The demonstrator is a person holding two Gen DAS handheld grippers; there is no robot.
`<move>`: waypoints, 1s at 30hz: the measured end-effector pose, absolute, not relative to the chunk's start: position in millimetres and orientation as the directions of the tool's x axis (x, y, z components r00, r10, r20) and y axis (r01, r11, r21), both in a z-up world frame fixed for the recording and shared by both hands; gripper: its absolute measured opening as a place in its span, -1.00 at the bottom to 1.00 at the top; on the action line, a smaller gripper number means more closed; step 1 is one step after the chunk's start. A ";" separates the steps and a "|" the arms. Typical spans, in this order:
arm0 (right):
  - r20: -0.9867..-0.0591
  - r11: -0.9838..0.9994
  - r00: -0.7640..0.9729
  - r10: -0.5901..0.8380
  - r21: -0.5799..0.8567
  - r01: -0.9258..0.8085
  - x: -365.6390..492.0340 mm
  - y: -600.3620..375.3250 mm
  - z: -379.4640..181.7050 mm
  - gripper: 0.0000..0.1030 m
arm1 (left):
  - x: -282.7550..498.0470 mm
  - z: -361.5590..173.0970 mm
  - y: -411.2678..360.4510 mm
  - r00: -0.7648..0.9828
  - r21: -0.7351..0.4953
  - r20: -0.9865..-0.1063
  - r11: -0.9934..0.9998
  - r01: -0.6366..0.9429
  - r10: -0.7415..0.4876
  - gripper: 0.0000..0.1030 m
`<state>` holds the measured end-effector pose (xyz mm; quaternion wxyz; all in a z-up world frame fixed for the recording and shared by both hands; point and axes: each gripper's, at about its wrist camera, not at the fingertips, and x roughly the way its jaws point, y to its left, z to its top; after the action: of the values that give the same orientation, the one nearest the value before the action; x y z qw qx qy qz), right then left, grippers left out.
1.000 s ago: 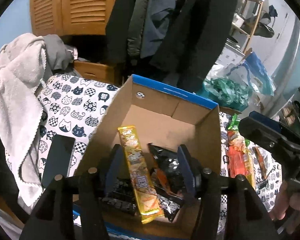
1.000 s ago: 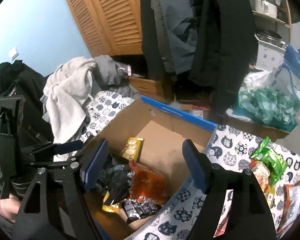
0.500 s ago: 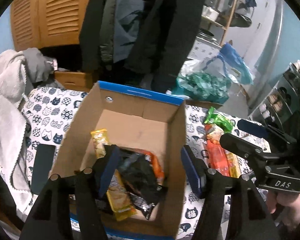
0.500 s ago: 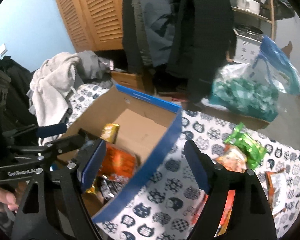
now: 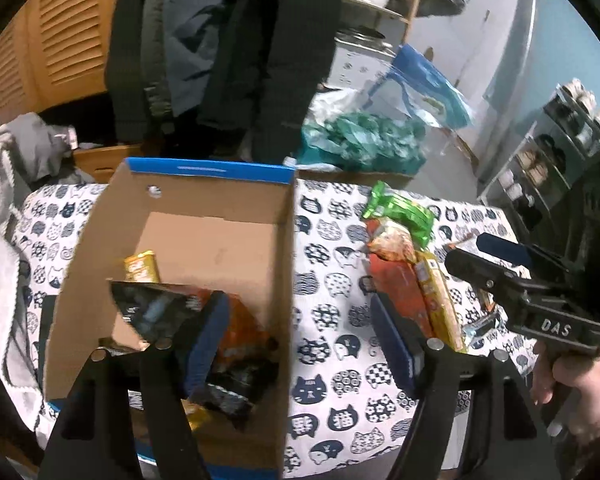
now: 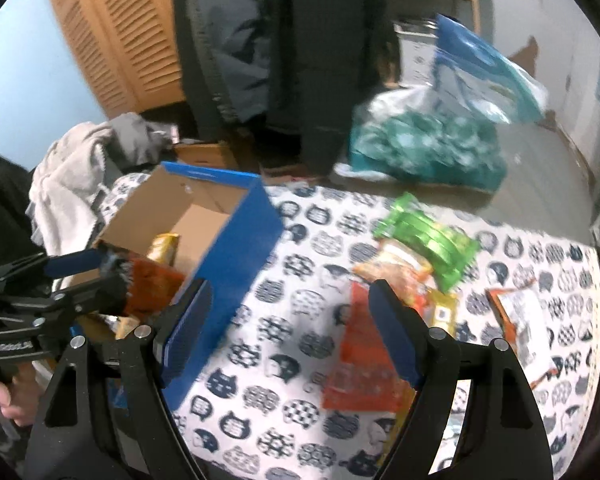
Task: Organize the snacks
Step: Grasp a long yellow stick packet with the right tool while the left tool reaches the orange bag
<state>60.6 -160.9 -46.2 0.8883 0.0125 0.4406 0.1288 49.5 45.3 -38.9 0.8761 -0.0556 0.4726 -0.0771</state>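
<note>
Left wrist view
Box: the cardboard box with the blue rim stands on the cat-print counter, open at the top
Already packed: a yellow packet, a black packet and an orange packet lie inside it, piled toward the near end; the far end of the box floor is bare
Left hand-held gripper: fingers spread wide and empty, one over the box contents, the other over the counter, straddling the right wall of the box
Outstanding: a green packet, a pale noodle-type packet, a red-orange packet and a yellow strip lie together on the counter, to the right of the box and outside it

Right wrist view
Right hand-held gripper: fingers wide apart, nothing between them, above the counter between the box and the loose pile
Loose pile: green packet at the back, red-orange packet nearest the gripper, one more orange-edged packet well off to the right
Picture quality: blurred, so labels cannot be read

Assessment
Progress: judged roughly part-way; at least three items boxed, at least five left on the counter
Next requirement: likely a pick from the loose pile, the red-orange packet being closest to the right gripper
Capacity: box appears to have room for the rest
</note>
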 end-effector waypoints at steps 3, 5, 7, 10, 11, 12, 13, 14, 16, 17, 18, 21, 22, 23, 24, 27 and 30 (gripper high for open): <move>-0.787 0.973 0.576 0.221 0.139 -0.183 58.3 -178.7 -52.1 0.57 | 51.3 -41.4 28.2 0.527 -0.159 -0.828 0.981 0.112 -0.194 0.44; -0.793 0.976 0.573 0.208 0.134 -0.169 56.8 -187.2 -55.8 0.57 | 52.7 -44.2 17.2 0.516 -0.147 -0.835 0.981 0.129 -0.193 0.49; -0.799 0.980 0.570 0.192 0.127 -0.152 56.2 -196.9 -60.6 0.57 | 54.2 -47.5 6.8 0.501 -0.140 -0.843 0.980 0.145 -0.194 0.50; -0.812 0.986 0.561 0.163 0.109 -0.127 55.7 -208.8 -68.0 0.57 | 56.4 -54.3 -8.6 0.479 -0.131 -0.854 0.975 0.178 -0.202 0.50; -0.815 0.987 0.558 0.156 0.106 -0.121 54.8 -212.5 -70.6 0.57 | 57.1 -56.5 -12.5 0.475 -0.123 -0.857 0.975 0.186 -0.199 0.50; -0.820 0.988 0.552 0.153 0.107 -0.115 54.6 -216.7 -74.0 0.57 | 58.0 -59.6 -17.6 0.470 -0.113 -0.861 0.974 0.195 -0.194 0.50; -0.831 0.988 0.537 0.149 0.108 -0.108 55.5 -221.5 -79.6 0.57 | 59.2 -62.3 -20.8 0.464 -0.106 -0.865 0.974 0.200 -0.189 0.50; -0.837 0.989 0.528 0.143 0.105 -0.102 56.1 -224.2 -83.5 0.57 | 59.9 -64.6 -23.6 0.460 -0.102 -0.868 0.974 0.204 -0.187 0.50; -0.850 0.992 0.512 0.122 0.093 -0.081 57.0 -232.5 -92.5 0.57 | 61.5 -71.1 -29.3 0.445 -0.106 -0.875 0.972 0.211 -0.192 0.50; -0.854 0.993 0.507 0.120 0.093 -0.078 57.5 -235.3 -95.7 0.57 | 62.5 -74.0 -31.4 0.437 -0.110 -0.878 0.971 0.210 -0.194 0.50; -0.861 0.993 0.496 0.113 0.089 -0.073 57.9 -239.1 -100.4 0.57 | 63.4 -78.3 -34.2 0.423 -0.119 -0.883 0.970 0.211 -0.201 0.50; -0.875 0.995 0.475 0.094 0.077 -0.056 56.9 -248.5 -111.4 0.57 | 65.0 -90.2 -41.5 0.394 -0.132 -0.894 0.967 0.218 -0.211 0.50; -0.877 0.995 0.470 0.095 0.079 -0.052 56.9 -250.9 -114.4 0.57 | 65.7 -93.7 -43.6 0.387 -0.130 -0.898 0.967 0.219 -0.209 0.50; -0.881 0.996 0.463 0.092 0.079 -0.048 56.6 -253.3 -117.5 0.57 | 66.4 -98.1 -46.8 0.377 -0.128 -0.903 0.966 0.223 -0.207 0.50; -0.885 0.996 0.457 0.090 0.079 -0.044 55.9 -255.9 -120.9 0.57 | 67.0 -101.5 -49.6 0.369 -0.127 -0.906 0.966 0.227 -0.206 0.50; -0.896 0.996 0.436 0.086 0.080 -0.032 54.3 -263.6 -132.4 0.57 | 70.7 -112.5 -59.2 0.345 -0.122 -0.917 0.964 0.236 -0.200 0.50; -0.906 0.996 0.414 0.086 0.081 -0.029 53.7 -267.4 -143.9 0.57 | 74.8 -122.6 -66.6 0.331 -0.110 -0.925 0.964 0.242 -0.189 0.50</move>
<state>53.7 -267.4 -143.9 0.8404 0.0263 0.5402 0.0342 74.8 -66.6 -122.6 0.8154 0.0237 0.5632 -0.1320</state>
